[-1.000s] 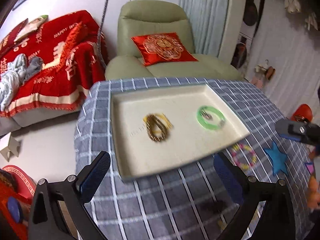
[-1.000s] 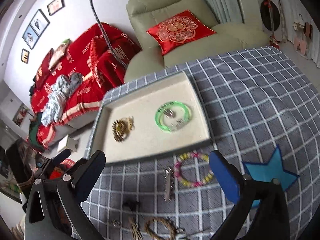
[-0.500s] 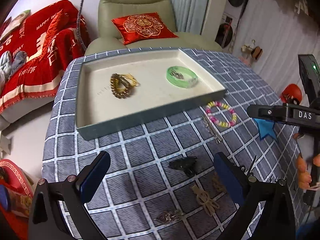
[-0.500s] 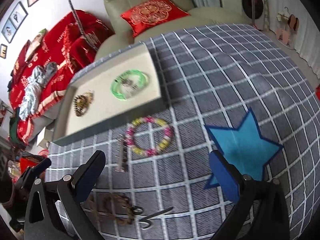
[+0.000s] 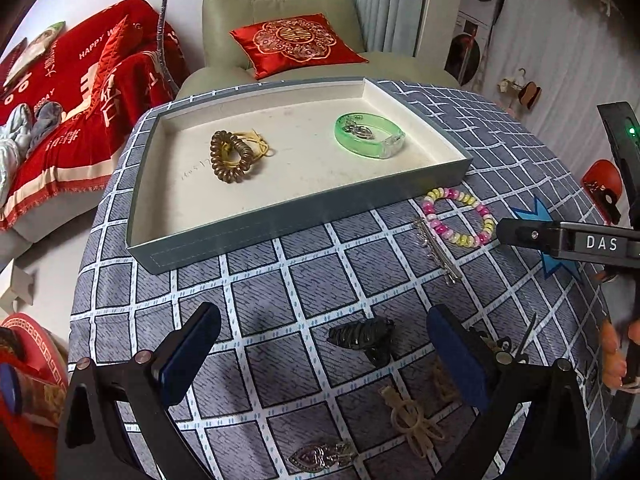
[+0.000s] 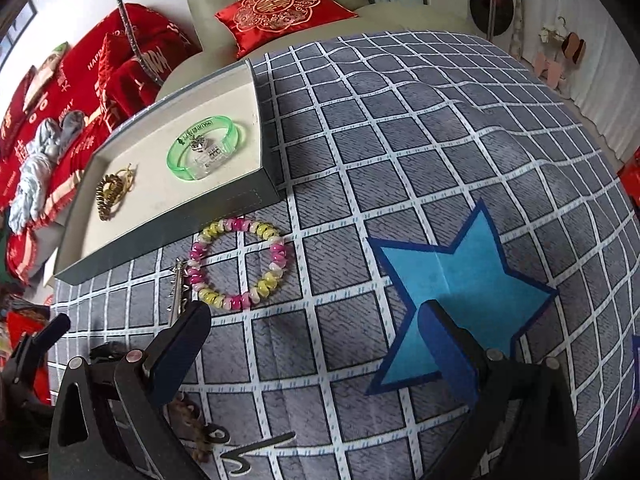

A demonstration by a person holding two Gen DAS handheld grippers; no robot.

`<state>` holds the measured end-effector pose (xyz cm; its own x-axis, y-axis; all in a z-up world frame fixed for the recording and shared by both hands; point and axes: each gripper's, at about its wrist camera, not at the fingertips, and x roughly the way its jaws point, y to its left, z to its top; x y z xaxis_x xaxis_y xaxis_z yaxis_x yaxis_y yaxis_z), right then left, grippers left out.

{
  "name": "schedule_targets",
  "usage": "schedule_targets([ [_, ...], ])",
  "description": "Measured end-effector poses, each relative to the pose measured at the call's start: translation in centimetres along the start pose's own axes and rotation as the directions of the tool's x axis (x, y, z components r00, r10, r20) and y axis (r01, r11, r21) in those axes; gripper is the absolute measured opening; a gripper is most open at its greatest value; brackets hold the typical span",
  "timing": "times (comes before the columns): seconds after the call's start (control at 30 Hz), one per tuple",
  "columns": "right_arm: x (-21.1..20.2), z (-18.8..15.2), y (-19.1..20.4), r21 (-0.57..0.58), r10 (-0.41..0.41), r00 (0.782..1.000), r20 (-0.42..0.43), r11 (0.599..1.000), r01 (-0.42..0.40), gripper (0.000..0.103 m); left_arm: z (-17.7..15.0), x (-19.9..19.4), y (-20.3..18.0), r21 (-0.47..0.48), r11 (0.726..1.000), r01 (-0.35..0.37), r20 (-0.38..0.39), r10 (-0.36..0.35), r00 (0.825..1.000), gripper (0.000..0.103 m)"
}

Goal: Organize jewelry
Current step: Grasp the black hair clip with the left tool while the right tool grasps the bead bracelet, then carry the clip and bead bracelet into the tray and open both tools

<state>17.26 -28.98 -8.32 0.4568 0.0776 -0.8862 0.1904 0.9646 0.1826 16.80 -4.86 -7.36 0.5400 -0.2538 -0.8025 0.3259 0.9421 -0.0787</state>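
1. A shallow grey-blue rectangular tray with a cream lining (image 5: 240, 236) sits on the grey checked tablecloth (image 5: 280, 288). It holds two pieces: a coiled bronze-coloured bead bracelet with a yellow cord (image 5: 232, 156) toward its left side, and a translucent green bangle (image 5: 369, 135) toward its right, with a small silver charm lying inside the bangle's ring.
2. Just outside the tray's near right corner lies a pink, yellow and white beaded bracelet (image 6: 239, 263), with a thin silver hair clip (image 5: 438, 249) just beside it.
3. The left gripper (image 5: 324, 354) hovers above the cloth, jaws spread wide and holding nothing; a black claw hair clip (image 5: 362, 340) lies on the cloth between its fingers.
4. The right gripper (image 6: 312, 350) is likewise spread wide and empty, above the cloth between the beaded bracelet and a flat blue star-shaped felt piece (image 6: 460, 292).
5. Nearer the left gripper lie a beige bow-shaped ornament (image 5: 414, 420) and a silver filigree brooch (image 5: 320, 456).
6. Count: one tray, two pieces inside it, and at least five loose on the cloth.
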Motion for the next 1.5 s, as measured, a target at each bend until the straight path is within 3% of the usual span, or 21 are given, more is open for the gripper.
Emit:
schedule_targets([
  [0.13,0.5,0.5,0.8,-0.023,-0.018,1.000,0.005,1.000,0.019,0.102,0.0,0.5,0.0,-0.003,1.000,-0.010,-0.011,0.010,1.000,0.103],
  [0.2,1.0,0.8,1.3,-0.037,-0.032,0.999,0.007,0.999,0.032,0.096,-0.1,0.8,0.0,0.001,1.000,-0.013,-0.021,0.013,1.000,0.103],
  [0.3,1.6,1.1,2.1,-0.069,-0.066,0.998,0.007,0.995,0.066,0.088,-0.2,1.0,-0.2,0.015,1.000,-0.016,-0.026,0.016,1.000,0.092],
  [0.37,1.8,1.1,2.8,-0.109,-0.102,0.995,0.015,0.989,0.103,0.082,-0.3,1.1,-0.4,0.023,1.000,-0.016,-0.029,0.017,0.999,0.091],
  [0.43,2.0,1.0,3.4,-0.149,-0.128,0.992,0.020,0.980,0.130,0.079,-0.5,1.4,-0.5,0.031,0.999,-0.008,-0.045,0.010,0.999,0.080],
  [0.57,1.8,0.9,3.8,-0.162,-0.129,0.991,0.022,0.978,0.131,0.071,-0.8,1.4,-0.8,0.048,0.999,-0.020,-0.044,0.023,0.999,0.078],
  [0.63,1.7,0.8,4.0,-0.168,-0.125,0.992,0.023,0.978,0.127,0.064,-0.8,1.3,-0.8,0.050,0.999,-0.021,-0.040,0.023,0.999,0.067],
  [0.67,1.6,0.8,4.1,-0.172,-0.123,0.992,0.025,0.977,0.126,0.053,-0.8,1.3,-0.8,0.050,0.999,-0.019,-0.037,0.021,0.999,0.062],
  [0.7,1.5,0.8,4.2,-0.171,-0.123,0.992,0.028,0.977,0.126,0.037,-0.7,1.2,-0.8,0.051,0.999,-0.016,-0.036,0.018,0.999,0.051],
  [0.77,1.3,0.9,4.4,-0.165,-0.119,0.992,0.027,0.979,0.122,0.018,-0.6,1.2,-0.6,0.054,0.999,-0.004,-0.036,0.006,0.999,0.048],
  [0.87,1.3,0.9,4.5,-0.148,-0.115,0.993,0.030,0.982,0.118,0.011,-0.5,1.0,-0.4,0.056,0.998,0.014,-0.028,-0.012,1.000,0.045],
  [1.17,-1.2,1.2,2.9,-0.076,-0.060,0.996,0.070,0.995,0.065,0.010,0.6,-1.2,0.6,0.021,0.997,0.078,0.028,-0.079,0.996,0.043],
  [1.5,-4.8,2.9,3.4,-0.062,0.038,0.991,0.125,0.998,-0.031,0.010,2.4,-3.6,2.6,-0.015,0.997,0.079,0.090,-0.077,0.993,0.043],
])
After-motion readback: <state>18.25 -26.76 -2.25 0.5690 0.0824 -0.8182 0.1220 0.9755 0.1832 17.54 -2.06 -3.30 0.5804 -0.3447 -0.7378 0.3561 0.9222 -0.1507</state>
